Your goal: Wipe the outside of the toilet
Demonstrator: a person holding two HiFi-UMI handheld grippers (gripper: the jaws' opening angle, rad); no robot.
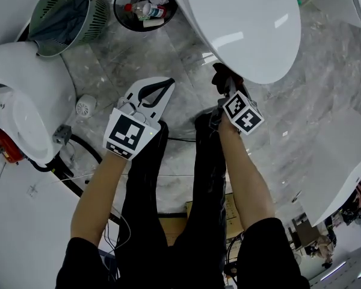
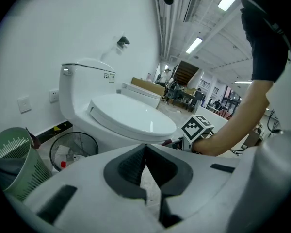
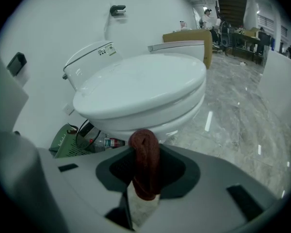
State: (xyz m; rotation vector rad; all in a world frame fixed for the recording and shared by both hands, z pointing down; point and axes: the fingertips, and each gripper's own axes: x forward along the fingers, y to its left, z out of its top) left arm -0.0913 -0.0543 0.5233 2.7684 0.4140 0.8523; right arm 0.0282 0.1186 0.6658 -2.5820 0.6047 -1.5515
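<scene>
Right gripper [image 1: 224,82] clamped on a dark red cloth [image 3: 145,164], rolled or bunched and standing up between the jaws. Left gripper [image 1: 162,88] closed, jaw tips meeting, nothing in it; it hangs over the floor [image 1: 325,101] left of the person's legs, apart from the toilet [image 1: 240,23]. The toilet is straight ahead of the person with its lid down and its tank against the wall. The head view has the cloth right at the front edge of the bowl, just under the lid rim. Can't tell if cloth and porcelain touch; the right gripper view shows the bowl front close behind the cloth but apart. Wire bin [image 1: 141,8] with trash and green basket [image 1: 63,14] sit on the floor beside the toilet, clear of both grippers. Progress: looks like the start, or an early pass at the bowl front. No wet streaks, smears or suds on lid, bowl or tank, so nothing shows what has been wiped; surfaces are glossy white all over. Judged left: lid top, bowl sides and base, tank, likely most of the outside. The cloth is held firmly and already at the bowl, so the next move should just be pressing it on and sweeping round the front. Left gripper has no role yet.
</scene>
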